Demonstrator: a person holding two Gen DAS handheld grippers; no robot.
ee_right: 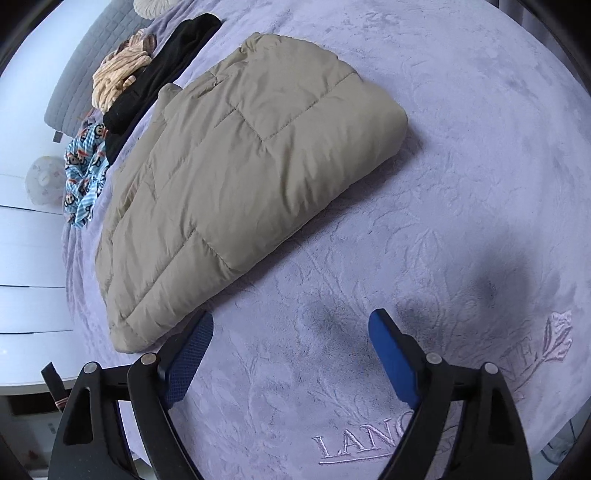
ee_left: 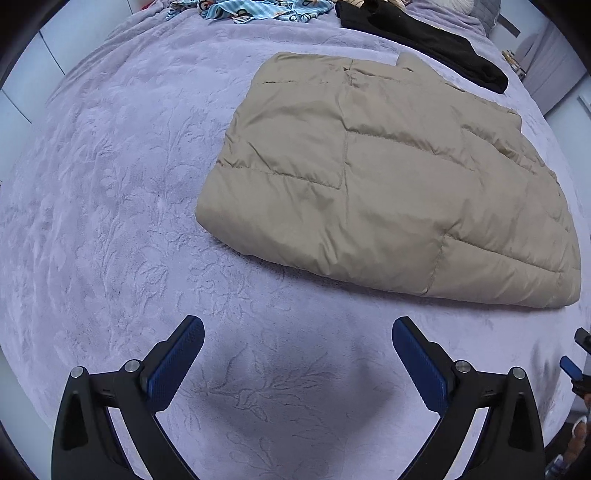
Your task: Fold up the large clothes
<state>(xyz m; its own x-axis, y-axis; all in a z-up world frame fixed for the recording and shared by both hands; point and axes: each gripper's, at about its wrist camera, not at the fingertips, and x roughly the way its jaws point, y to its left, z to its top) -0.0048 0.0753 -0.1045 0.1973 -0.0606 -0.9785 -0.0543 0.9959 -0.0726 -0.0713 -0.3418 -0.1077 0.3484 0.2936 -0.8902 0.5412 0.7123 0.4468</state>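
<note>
Left claw (ee_left: 297,328) just beside folded jacket (ee_left: 388,177)

The right hand-held gripper (ee_right: 291,332) covers part of the blanket's embroidered lettering (ee_right: 360,443); the picture's edge crops the monkey-print garment (ee_left: 258,9).

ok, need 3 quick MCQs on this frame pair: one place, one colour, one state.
1. The black garment lies where?
A. beyond the jacket
B. under the left gripper
C. on the floor

2. Colour of the folded puffer jacket?
A. red
B. beige
C. navy

3. What do the left gripper and right gripper hold?
A. jacket
B. blanket
C. nothing

Key: 1 A, it sits past the jacket's far edge. 2 B, tan quilted fabric. 3 C, both sets of jaws stand open over bare lavender blanket.
</note>
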